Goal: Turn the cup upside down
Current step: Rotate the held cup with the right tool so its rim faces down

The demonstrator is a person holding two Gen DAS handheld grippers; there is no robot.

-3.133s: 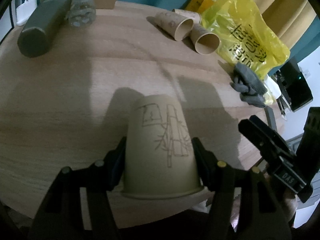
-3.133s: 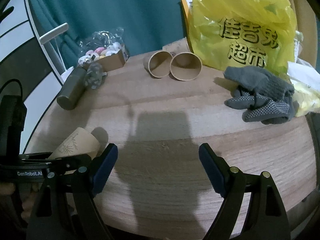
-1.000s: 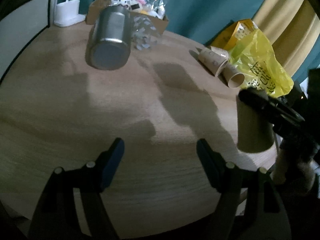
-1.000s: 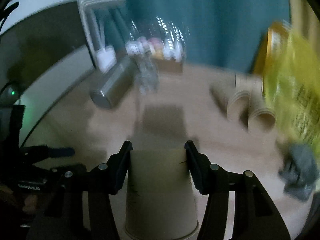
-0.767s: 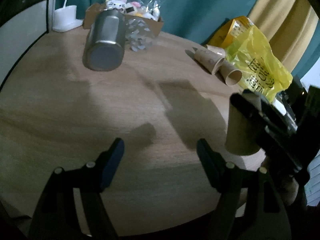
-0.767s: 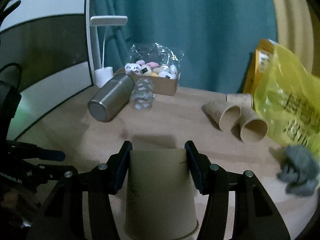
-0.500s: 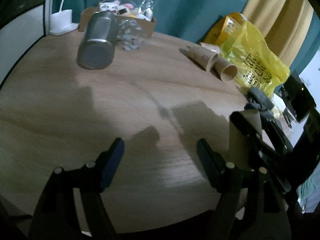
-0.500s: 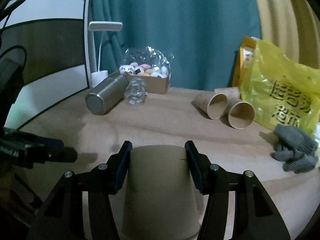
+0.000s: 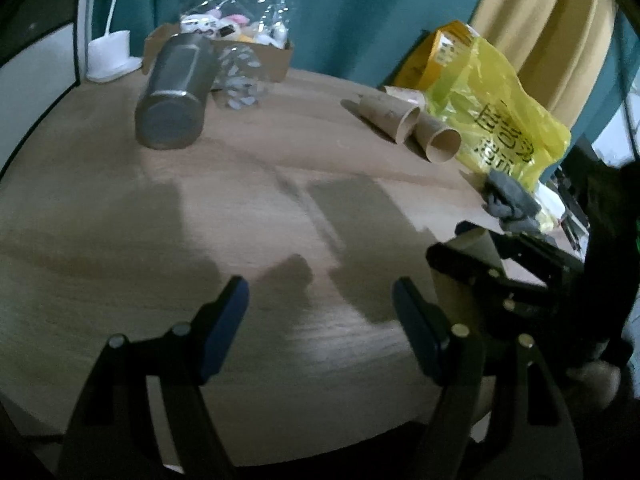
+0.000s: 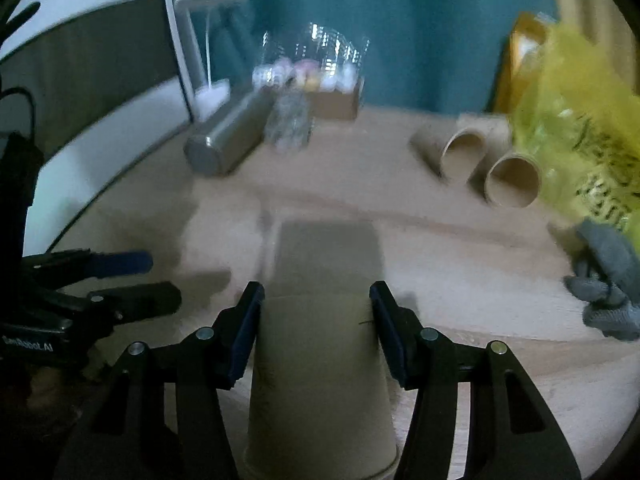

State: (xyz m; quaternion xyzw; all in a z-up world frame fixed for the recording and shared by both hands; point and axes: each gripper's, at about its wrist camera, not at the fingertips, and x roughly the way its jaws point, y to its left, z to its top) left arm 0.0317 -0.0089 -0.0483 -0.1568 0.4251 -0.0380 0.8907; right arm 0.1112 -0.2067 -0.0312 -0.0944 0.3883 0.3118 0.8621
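A tan paper cup (image 10: 320,376) stands upside down, base up and rim down, between the fingers of my right gripper (image 10: 317,304), which is shut on it near the table's front edge. In the left wrist view the same cup (image 9: 476,246) shows at the right, mostly hidden by the right gripper's black fingers. My left gripper (image 9: 320,304) is open and empty above the wooden table (image 9: 240,200). It also shows at the left edge of the right wrist view (image 10: 100,280).
Two more paper cups (image 9: 416,128) lie on their sides by a yellow plastic bag (image 9: 496,112). A steel tumbler (image 9: 176,96) lies at the back left next to a cardboard box of toys (image 9: 236,48). Grey gloves (image 10: 604,280) lie at the right.
The right wrist view has tilted downward with the cup still gripped, and is blurred by motion. In the left wrist view the right gripper and cup sit lower and nearer.
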